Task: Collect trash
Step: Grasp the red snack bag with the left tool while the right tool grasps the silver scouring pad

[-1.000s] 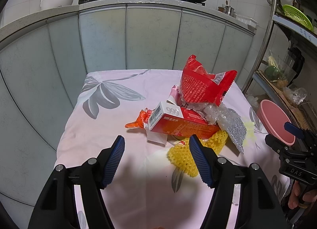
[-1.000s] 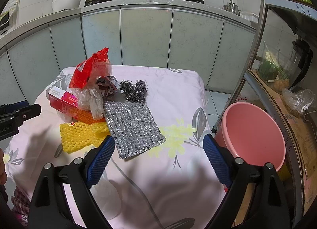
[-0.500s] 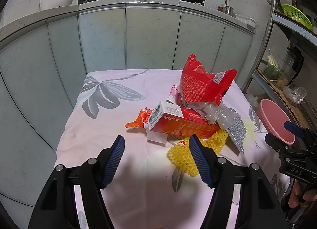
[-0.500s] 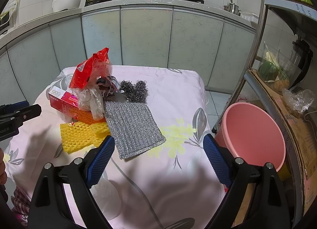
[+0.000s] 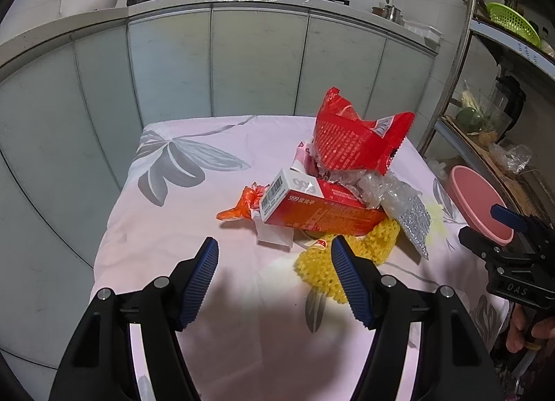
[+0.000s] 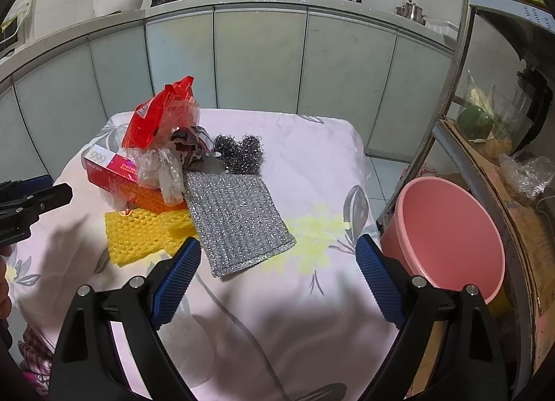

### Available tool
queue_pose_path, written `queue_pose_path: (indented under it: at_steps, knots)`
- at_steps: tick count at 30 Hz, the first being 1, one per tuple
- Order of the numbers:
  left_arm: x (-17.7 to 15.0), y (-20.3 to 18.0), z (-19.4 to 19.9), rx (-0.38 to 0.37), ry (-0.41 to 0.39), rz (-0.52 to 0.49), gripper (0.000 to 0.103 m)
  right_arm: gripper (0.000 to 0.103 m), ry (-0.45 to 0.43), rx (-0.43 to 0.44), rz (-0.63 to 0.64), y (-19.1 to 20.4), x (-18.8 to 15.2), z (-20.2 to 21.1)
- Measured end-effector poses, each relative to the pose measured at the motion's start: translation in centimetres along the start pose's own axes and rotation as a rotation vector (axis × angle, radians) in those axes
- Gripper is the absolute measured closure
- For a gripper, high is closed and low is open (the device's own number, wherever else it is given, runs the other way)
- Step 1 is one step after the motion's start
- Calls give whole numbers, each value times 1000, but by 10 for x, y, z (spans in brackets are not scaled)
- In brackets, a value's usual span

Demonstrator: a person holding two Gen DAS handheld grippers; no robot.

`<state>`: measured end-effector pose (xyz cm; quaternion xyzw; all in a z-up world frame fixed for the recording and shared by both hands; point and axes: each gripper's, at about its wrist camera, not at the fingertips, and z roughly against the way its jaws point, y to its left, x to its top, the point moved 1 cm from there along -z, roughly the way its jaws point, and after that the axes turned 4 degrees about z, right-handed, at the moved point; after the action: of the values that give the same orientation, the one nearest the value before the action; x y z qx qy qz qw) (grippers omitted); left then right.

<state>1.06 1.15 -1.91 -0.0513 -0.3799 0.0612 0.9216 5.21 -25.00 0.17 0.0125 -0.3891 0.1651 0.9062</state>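
The left gripper (image 5: pixel 274 276) hangs with jaws wide apart and empty above the pink cloth (image 5: pixel 194 214); the trash pile lies at its 12 to 1 o'clock: a red box (image 5: pixel 319 207), a red bag (image 5: pixel 353 137), yellow netting (image 5: pixel 322 269). The right gripper (image 6: pixel 277 272) is likewise spread and empty, with a silver pad (image 6: pixel 236 220) at 11 o'clock and a pink bucket (image 6: pixel 447 238) at 2 o'clock.

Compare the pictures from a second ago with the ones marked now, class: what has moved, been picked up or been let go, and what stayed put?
Nothing visibly changed. Both the left gripper and the right gripper hang open over the table as before, holding nothing. The red snack bag, red box, yellow foam net, silver scouring cloth and pink bucket lie where they were.
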Motion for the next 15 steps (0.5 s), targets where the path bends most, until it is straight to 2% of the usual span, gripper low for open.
queue_pose_path:
  at_steps: [7,10,15]
  knots:
    - [11,8,-5,-53,16,-36,36,12,18,41,24,8,3,-7]
    - [30,12,-6,-128,24,18,36,12,21,83,8,7,9,-10]
    - [62,-6,-7,-178,0,12,36,12,7,130,-32,3,25,-12]
